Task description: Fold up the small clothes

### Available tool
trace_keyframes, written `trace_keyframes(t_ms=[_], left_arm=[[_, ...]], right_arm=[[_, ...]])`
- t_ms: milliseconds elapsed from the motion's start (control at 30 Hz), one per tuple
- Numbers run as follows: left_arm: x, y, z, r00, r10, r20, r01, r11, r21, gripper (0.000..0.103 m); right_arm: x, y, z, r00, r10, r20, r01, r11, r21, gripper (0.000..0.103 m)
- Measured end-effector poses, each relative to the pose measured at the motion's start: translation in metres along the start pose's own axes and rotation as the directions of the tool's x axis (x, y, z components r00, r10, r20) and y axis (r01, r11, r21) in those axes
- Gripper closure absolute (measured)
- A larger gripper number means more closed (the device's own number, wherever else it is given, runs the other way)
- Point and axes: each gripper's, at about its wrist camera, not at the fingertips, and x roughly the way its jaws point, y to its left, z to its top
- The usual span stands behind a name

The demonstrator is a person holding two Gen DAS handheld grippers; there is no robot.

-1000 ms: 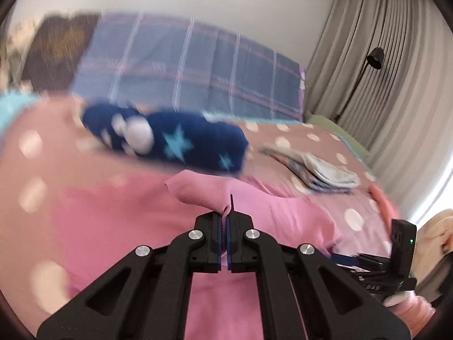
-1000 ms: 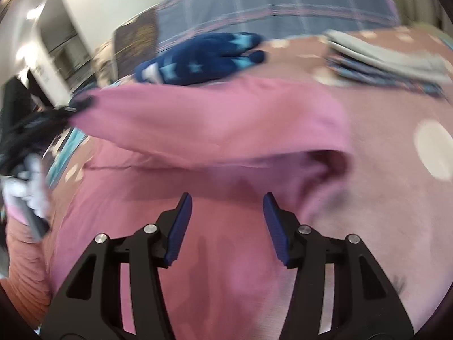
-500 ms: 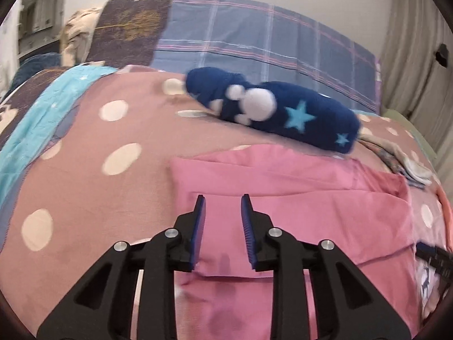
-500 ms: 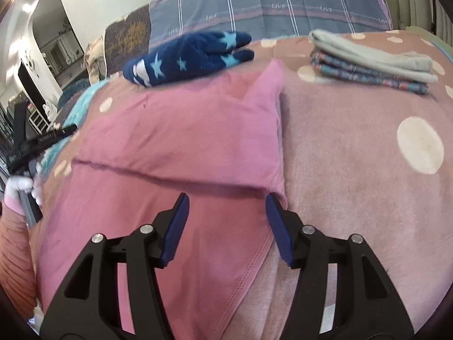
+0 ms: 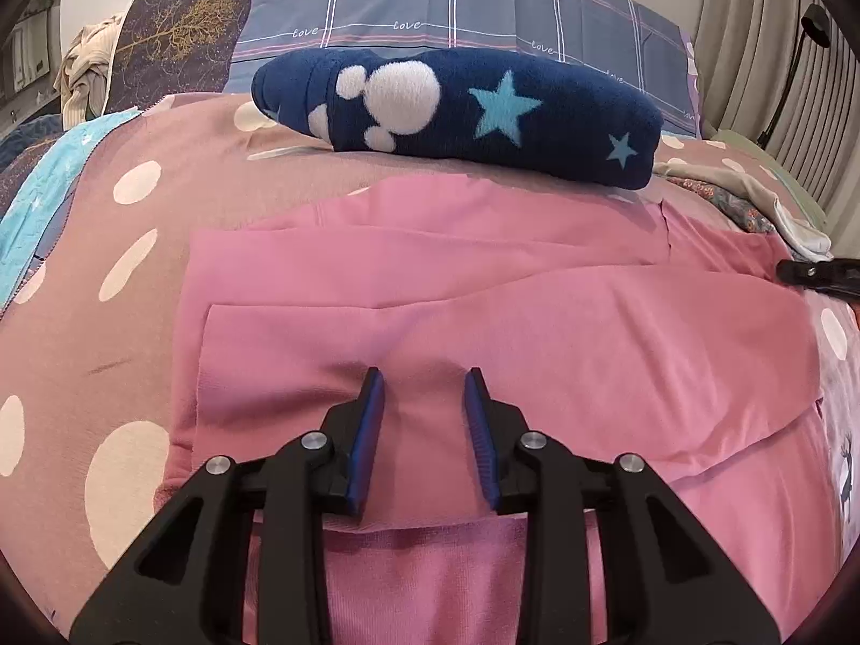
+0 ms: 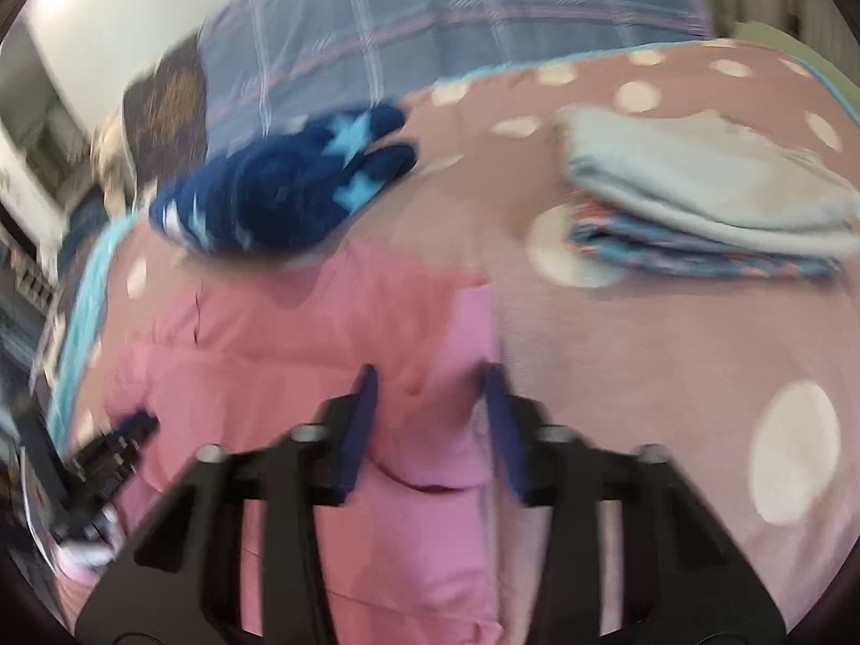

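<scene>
A pink garment [image 5: 484, 322] lies partly folded on the dotted bedspread, its upper layer folded over toward me. My left gripper [image 5: 424, 381] is open and empty, low over the garment's near left part. In the blurred right wrist view the same pink garment [image 6: 322, 355] shows, and my right gripper [image 6: 430, 376] is open and empty over its right edge. The right gripper's tip also shows at the right edge of the left wrist view [image 5: 817, 271]. The left gripper shows at the lower left of the right wrist view [image 6: 113, 446].
A rolled dark blue fleece with stars [image 5: 462, 107] lies just behind the garment. A stack of folded clothes [image 6: 709, 204] sits to the right. A plaid pillow [image 5: 430, 11] and curtains [image 5: 774, 54] are at the back. The bedspread [image 5: 107, 269] is pink-brown with pale dots.
My left gripper let go of the pink garment and opened wider, settling low over it. The lifted fold now lies flat. My right gripper stayed open and swung forward over the right edge.
</scene>
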Motion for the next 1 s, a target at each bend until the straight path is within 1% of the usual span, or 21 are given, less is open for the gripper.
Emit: trace_keyframes(t_ms=[33, 67, 133, 200, 267, 367, 433, 500, 533, 567, 600, 633, 667, 733, 767, 800, 833, 867, 900, 967, 1000], left_arm=[[-0.001, 0.001, 0.000, 1.000, -0.005, 0.000, 0.005, 1.000, -0.003, 0.071], [0.001, 0.002, 0.001, 1.000, -0.010, 0.000, 0.010, 1.000, -0.007, 0.071], [0.002, 0.003, 0.002, 1.000, -0.017, 0.000, 0.017, 1.000, -0.013, 0.071], [0.003, 0.004, 0.003, 1.000, -0.022, -0.001, 0.022, 1.000, -0.017, 0.071], [0.003, 0.003, 0.003, 1.000, -0.024, -0.001, 0.024, 1.000, -0.017, 0.071], [0.003, 0.003, 0.003, 1.000, -0.020, 0.000, 0.020, 1.000, -0.014, 0.070], [0.003, 0.003, 0.003, 1.000, -0.020, 0.000, 0.020, 1.000, -0.013, 0.070], [0.003, 0.004, 0.003, 1.000, -0.024, 0.002, 0.024, 1.000, -0.018, 0.070], [0.002, 0.004, 0.003, 1.000, -0.027, 0.004, 0.028, 0.999, -0.022, 0.070], [0.001, 0.006, 0.003, 0.999, -0.035, 0.007, 0.035, 0.999, -0.029, 0.070], [0.000, 0.008, 0.003, 0.999, -0.043, 0.012, 0.043, 0.998, -0.037, 0.070], [-0.001, 0.011, 0.003, 0.998, -0.051, 0.021, 0.052, 0.997, -0.053, 0.070], [-0.005, 0.015, 0.003, 0.998, -0.057, 0.038, 0.060, 0.995, -0.077, 0.070], [-0.019, 0.035, 0.004, 0.995, -0.054, 0.090, 0.068, 0.984, -0.166, 0.071], [-0.031, 0.048, 0.005, 0.993, -0.034, 0.114, 0.057, 0.977, -0.204, 0.071], [-0.040, 0.056, 0.006, 0.990, -0.023, 0.139, 0.053, 0.976, -0.214, 0.071], [-0.049, 0.062, 0.007, 0.986, -0.026, 0.162, 0.061, 0.975, -0.215, 0.071], [-0.058, 0.068, 0.007, 0.983, -0.056, 0.175, 0.093, 0.974, -0.208, 0.071], [-0.062, 0.070, 0.006, 0.982, -0.089, 0.166, 0.121, 0.973, -0.195, 0.070], [-0.056, 0.066, 0.001, 0.986, -0.126, 0.107, 0.142, 0.979, -0.149, 0.069], [-0.042, 0.062, -0.007, 0.995, -0.095, 0.034, 0.099, 0.988, -0.118, 0.069]], right_arm=[[0.000, -0.004, 0.004, 0.994, -0.092, 0.051, 0.092, 0.996, -0.003, 0.100], [0.002, -0.019, 0.011, 0.982, -0.162, 0.094, 0.158, 0.986, 0.043, 0.100], [0.005, -0.052, 0.017, 0.981, -0.167, 0.097, 0.147, 0.972, 0.186, 0.103], [0.005, -0.067, 0.015, 0.993, -0.075, 0.096, 0.054, 0.977, 0.208, 0.103], [-0.002, -0.064, 0.011, 0.990, -0.095, 0.104, 0.078, 0.984, 0.163, 0.102], [-0.017, -0.056, 0.001, 0.994, -0.014, 0.113, 0.000, 0.993, 0.120, 0.097], [-0.025, -0.044, -0.011, 0.991, 0.087, 0.097, -0.095, 0.992, 0.088, 0.095], [-0.026, -0.024, -0.031, 0.972, 0.231, 0.043, -0.232, 0.972, 0.020, 0.095], [-0.023, -0.014, -0.041, 0.969, 0.246, -0.003, -0.246, 0.969, -0.016, 0.095], [-0.018, -0.006, -0.054, 0.977, 0.204, -0.056, -0.208, 0.976, -0.070, 0.093], [-0.012, 0.001, -0.066, 0.990, 0.113, -0.089, -0.124, 0.984, -0.129, 0.093], [-0.008, 0.004, -0.081, 0.998, 0.022, -0.064, -0.034, 0.980, -0.198, 0.098], [-0.012, 0.005, -0.089, 1.000, -0.011, 0.000, 0.010, 0.971, -0.240, 0.099], [-0.026, 0.006, -0.097, 0.995, -0.080, 0.052, 0.089, 0.974, -0.210, 0.098], [-0.033, 0.006, -0.098, 0.996, -0.070, 0.060, 0.080, 0.981, -0.176, 0.093], [-0.042, 0.008, -0.102, 0.998, -0.022, 0.062, 0.031, 0.989, -0.146, 0.092], [-0.052, 0.014, -0.108, 0.996, 0.064, 0.066, -0.054, 0.987, -0.152, 0.092], [-0.058, 0.022, -0.114, 0.992, 0.103, 0.074, -0.088, 0.980, -0.181, 0.092], [-0.060, 0.032, -0.123, 0.991, 0.108, 0.076, -0.089, 0.971, -0.222, 0.091], [-0.047, 0.040, -0.132, 0.998, 0.056, 0.027, -0.047, 0.964, -0.261, 0.081], [-0.033, 0.037, -0.139, 1.000, 0.029, -0.007, -0.030, 0.967, -0.251, 0.081]])
